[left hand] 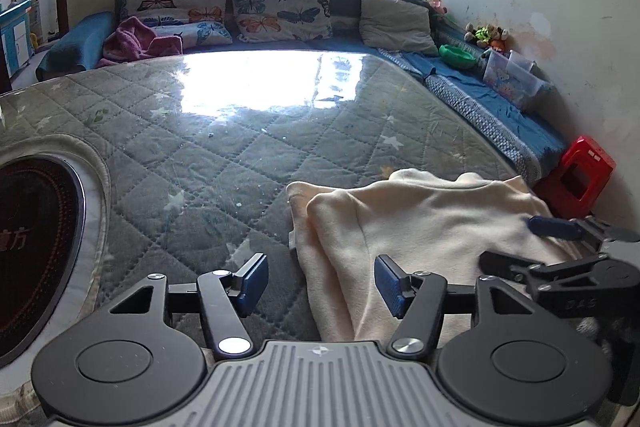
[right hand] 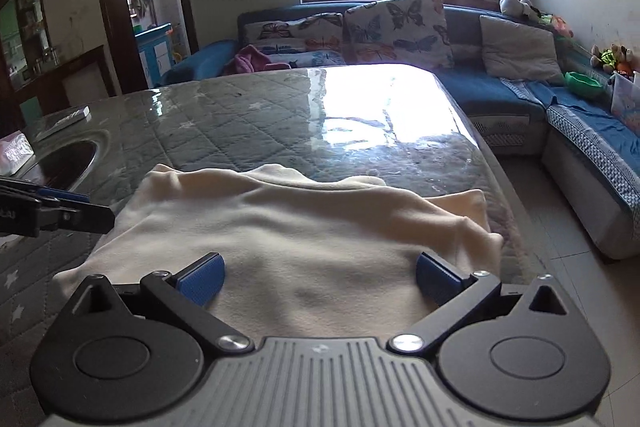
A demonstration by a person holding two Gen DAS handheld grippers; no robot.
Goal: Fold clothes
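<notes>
Both the left gripper (left hand: 322,285) and right gripper (right hand: 318,281) stand released over the cream garment (right hand: 280,227) at the table's (left hand: 200,131) near edge; the right gripper's body reads "DAS".

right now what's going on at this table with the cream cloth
A person holding a gripper in each hand is folding a cream garment on the glass-topped table. The garment lies partly folded near the table's front right corner. The right gripper is over its near edge with the fingers spread wide, holding nothing. The left gripper is also open, at the garment's left edge. Neither has a grip on the cloth at this moment.
</notes>
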